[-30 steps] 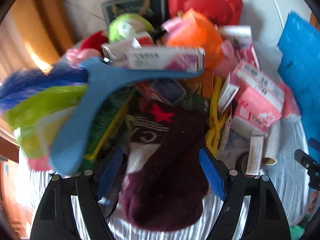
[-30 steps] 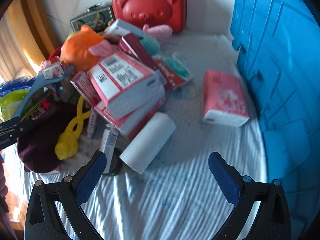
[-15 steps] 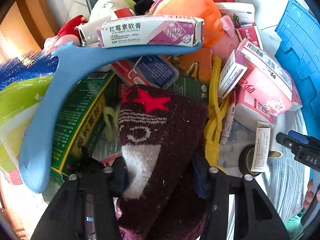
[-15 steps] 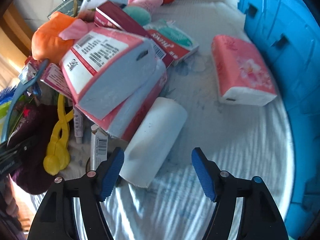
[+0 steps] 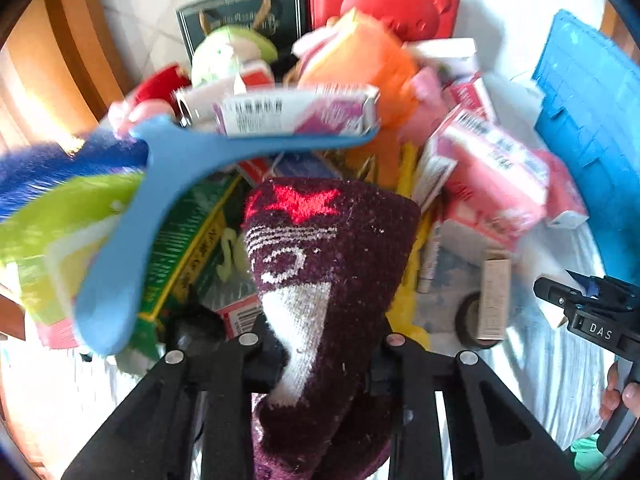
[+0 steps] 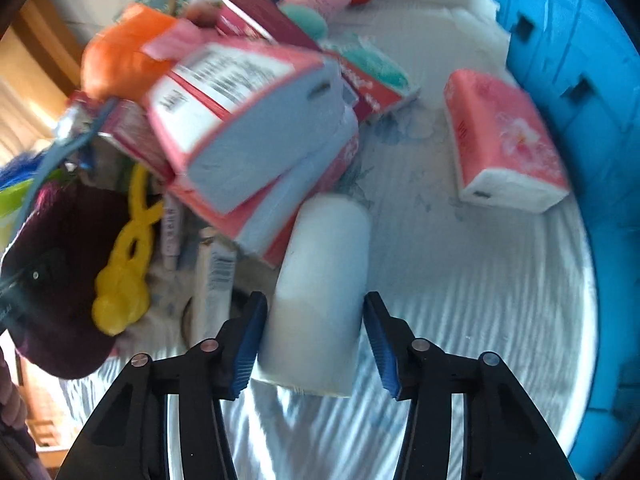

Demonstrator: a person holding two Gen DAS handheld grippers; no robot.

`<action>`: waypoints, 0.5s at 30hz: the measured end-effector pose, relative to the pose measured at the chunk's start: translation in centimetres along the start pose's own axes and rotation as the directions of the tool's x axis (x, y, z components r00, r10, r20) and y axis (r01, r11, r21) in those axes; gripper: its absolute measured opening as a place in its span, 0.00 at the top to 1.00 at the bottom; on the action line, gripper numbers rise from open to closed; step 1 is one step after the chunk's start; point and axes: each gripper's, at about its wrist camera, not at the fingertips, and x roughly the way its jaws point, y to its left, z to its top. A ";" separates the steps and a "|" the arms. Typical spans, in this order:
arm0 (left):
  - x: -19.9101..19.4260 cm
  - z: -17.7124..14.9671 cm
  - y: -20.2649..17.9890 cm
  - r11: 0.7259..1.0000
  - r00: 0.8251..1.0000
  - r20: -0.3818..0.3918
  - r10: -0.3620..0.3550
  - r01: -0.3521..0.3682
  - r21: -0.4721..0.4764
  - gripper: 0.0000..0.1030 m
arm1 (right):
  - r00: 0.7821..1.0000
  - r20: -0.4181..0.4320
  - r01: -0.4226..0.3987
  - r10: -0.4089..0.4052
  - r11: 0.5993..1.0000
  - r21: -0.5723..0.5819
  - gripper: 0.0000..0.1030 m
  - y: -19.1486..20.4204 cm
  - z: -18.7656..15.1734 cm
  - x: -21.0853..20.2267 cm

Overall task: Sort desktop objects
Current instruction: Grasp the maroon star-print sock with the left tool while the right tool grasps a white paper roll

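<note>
On the striped cloth, before the heap of goods:
Left gripper (image 5: 320, 356): closing; the maroon knitted sock (image 5: 324, 280) is pinched between its jaws, the pads hidden by the fabric.
Sock: a red star, white stripes and a white patch are seen on it; its toe end is raised towards the pile.
Right gripper (image 6: 314, 344): closing; the white paper roll (image 6: 320, 280) lies between its blue pads (image 6: 248, 344), which stand just beside the roll's sides; firm contact cannot be confirmed.
Paper roll: lying on the cloth, its far end tucked beneath the stacked pink tissue packs (image 6: 248, 120).
Beside the sock: a yellow plastic clip (image 6: 124, 280) and a small carton (image 6: 218, 284) are noted between sock and roll.
Left of the sock: a blue hanger-shaped piece (image 5: 160, 184) is laid across a green box (image 5: 188, 248), with a purple-and-white ointment box (image 5: 296, 116) resting on it.
Behind: an orange plush toy (image 5: 360, 64) and a red bear-shaped case (image 5: 384, 0) are recorded.
Right side: a single pink tissue pack (image 6: 504, 140) lies apart on the cloth, near the blue crate (image 6: 580, 92).
Person: fingers (image 5: 620, 396) are seen on the right gripper's handle in the left wrist view.
</note>
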 end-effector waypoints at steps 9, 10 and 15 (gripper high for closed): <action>-7.5 1.3 -0.8 1.000 0.985 0.174 0.011 -0.008 -0.021 0.75 | 0.990 0.134 -0.026 0.035 0.997 -0.074 0.57 0.7 0.1 -6.2; -7.9 1.8 -1.1 1.000 0.982 0.187 0.013 -0.010 -0.016 0.75 | 0.988 0.149 -0.029 0.040 0.997 -0.078 0.57 0.6 0.4 -6.8; -11.6 2.5 -3.5 0.999 0.962 0.270 -0.024 0.016 0.032 0.75 | 0.953 0.300 -0.015 0.046 0.994 -0.104 0.57 0.3 0.4 -13.2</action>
